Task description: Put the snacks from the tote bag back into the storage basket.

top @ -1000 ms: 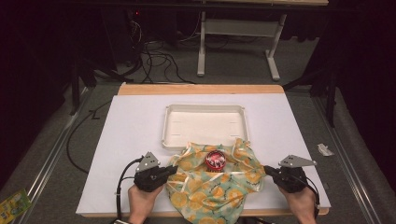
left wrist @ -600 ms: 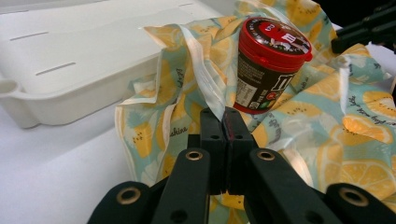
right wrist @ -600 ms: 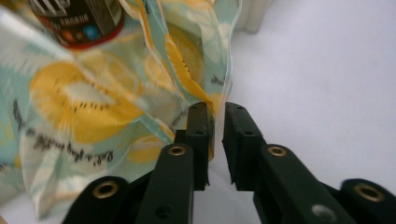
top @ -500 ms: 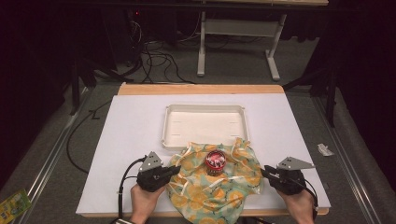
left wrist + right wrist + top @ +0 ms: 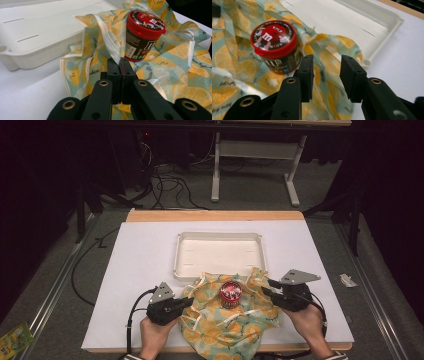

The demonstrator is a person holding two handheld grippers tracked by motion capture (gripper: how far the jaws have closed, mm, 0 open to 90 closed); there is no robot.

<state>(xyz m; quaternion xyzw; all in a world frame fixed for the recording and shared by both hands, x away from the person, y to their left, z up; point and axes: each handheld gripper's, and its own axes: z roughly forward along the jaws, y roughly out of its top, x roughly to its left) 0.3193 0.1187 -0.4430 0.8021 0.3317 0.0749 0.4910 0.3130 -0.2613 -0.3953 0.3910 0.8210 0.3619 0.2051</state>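
In the high view, your left hand-held gripper (image 5: 186, 303) sits near the front edge of the tabletop (image 5: 145, 255), left of centre, clamped on the left edge of the lemon-print cloth (image 5: 227, 325). The cloth spreads from just in front of the white tray (image 5: 218, 251) down over the tabletop's front edge, and its far corners lap onto the tray's near rim. The M&M's jar (image 5: 230, 293) stands on the cloth near its far edge, between your two hands. Your right hand-held gripper (image 5: 266, 287) hangs at the cloth's right edge, jaws apart. In the left gripper view, your jaws are pressed together on a pale hemmed fold of the cloth (image 5: 175, 65), with the red-lidded jar (image 5: 142, 35) standing upright just beyond them and the tray (image 5: 37, 42) off to the left. In the right gripper view, your right hand-held gripper (image 5: 326, 75) has just been opening; the cloth (image 5: 234, 62) lies below the gap, not pinched, and the jar (image 5: 274, 46) stands just left of the jaws, the tray (image 5: 372, 30) behind.
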